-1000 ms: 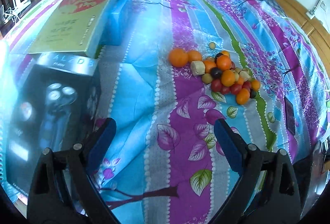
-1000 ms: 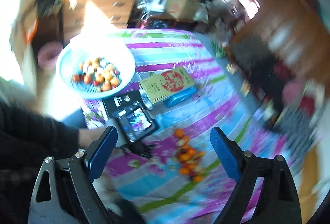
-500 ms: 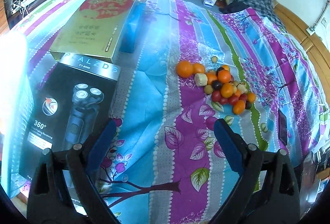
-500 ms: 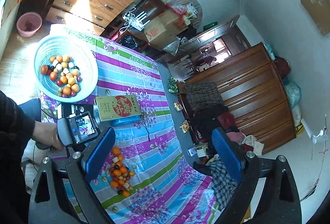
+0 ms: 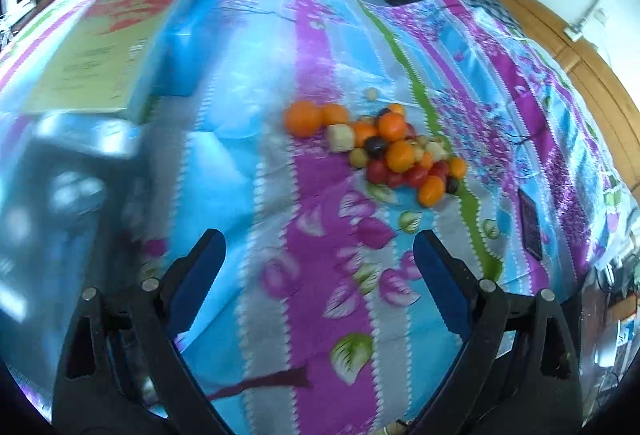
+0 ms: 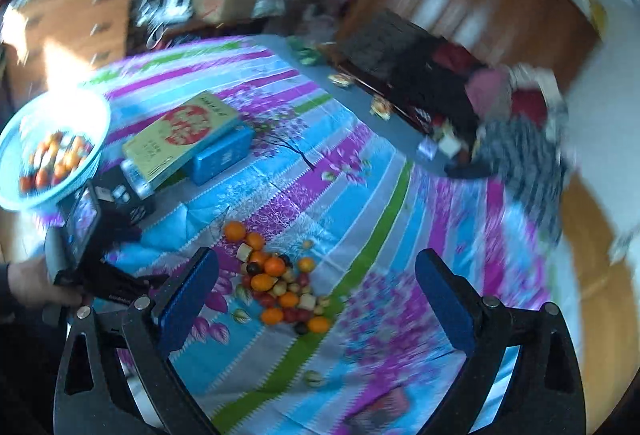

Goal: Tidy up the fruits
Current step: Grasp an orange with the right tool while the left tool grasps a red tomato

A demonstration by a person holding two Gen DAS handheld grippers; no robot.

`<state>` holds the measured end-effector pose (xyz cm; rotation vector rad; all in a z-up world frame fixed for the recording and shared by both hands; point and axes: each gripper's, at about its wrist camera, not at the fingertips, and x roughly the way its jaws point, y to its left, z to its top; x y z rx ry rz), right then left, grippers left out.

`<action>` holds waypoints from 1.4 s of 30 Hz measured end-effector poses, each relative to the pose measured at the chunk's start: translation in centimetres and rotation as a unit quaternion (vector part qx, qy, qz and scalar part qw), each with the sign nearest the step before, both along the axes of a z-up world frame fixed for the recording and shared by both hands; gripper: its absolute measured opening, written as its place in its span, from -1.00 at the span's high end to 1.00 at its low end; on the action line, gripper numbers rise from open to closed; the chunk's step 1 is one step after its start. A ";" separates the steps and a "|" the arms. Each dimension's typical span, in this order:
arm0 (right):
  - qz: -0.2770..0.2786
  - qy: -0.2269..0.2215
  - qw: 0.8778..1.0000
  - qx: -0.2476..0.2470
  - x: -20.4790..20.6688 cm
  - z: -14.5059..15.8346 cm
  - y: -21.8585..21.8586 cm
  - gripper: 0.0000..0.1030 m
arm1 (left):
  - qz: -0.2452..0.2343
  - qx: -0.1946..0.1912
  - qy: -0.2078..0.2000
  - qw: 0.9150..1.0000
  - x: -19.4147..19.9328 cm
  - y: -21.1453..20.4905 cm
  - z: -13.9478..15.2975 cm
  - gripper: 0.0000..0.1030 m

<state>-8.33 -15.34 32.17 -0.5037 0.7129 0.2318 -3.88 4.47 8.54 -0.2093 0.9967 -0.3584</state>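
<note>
Gaping wide and empty, the left tongs (image 5: 318, 263) hang above the striped bedspread (image 5: 248, 163); the right tongs (image 6: 316, 285) are opening, nothing between them, over the loose fruit pile (image 6: 280, 285). Farther left, the blue basket (image 6: 86, 163) already carries some fruit. I judge the sorting partly done, with the heap on the bed left to move.

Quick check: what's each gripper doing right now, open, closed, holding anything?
Left gripper: open, empty, above the bedspread.
Right gripper: jaws opening, empty, over the fruit pile.
</note>
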 end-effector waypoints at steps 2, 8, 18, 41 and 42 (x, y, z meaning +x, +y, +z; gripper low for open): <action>-0.056 -0.013 0.996 0.064 -0.2 -4.8 -4.6 -0.93 | -0.022 0.004 -0.007 1.000 1.0 -1.5 -0.4 -0.84; -0.170 0.081 0.957 0.220 -1.2 -18.5 -11.3 -0.34 | -0.076 0.010 -0.004 0.997 4.6 -4.7 -2.9 -0.28; -0.175 0.144 0.908 0.352 1.3 -28.0 -11.8 -0.08 | -0.093 0.016 0.027 0.995 4.8 -6.3 -6.4 0.01; -0.236 0.148 0.889 0.365 -0.1 -31.6 -13.7 0.25 | -0.294 -0.028 -0.008 0.955 5.7 -14.1 -4.1 -0.28; -0.234 0.145 0.891 0.361 -0.5 -31.5 -14.0 0.25 | -0.320 -0.039 -0.009 0.947 4.2 -14.0 -3.6 -0.28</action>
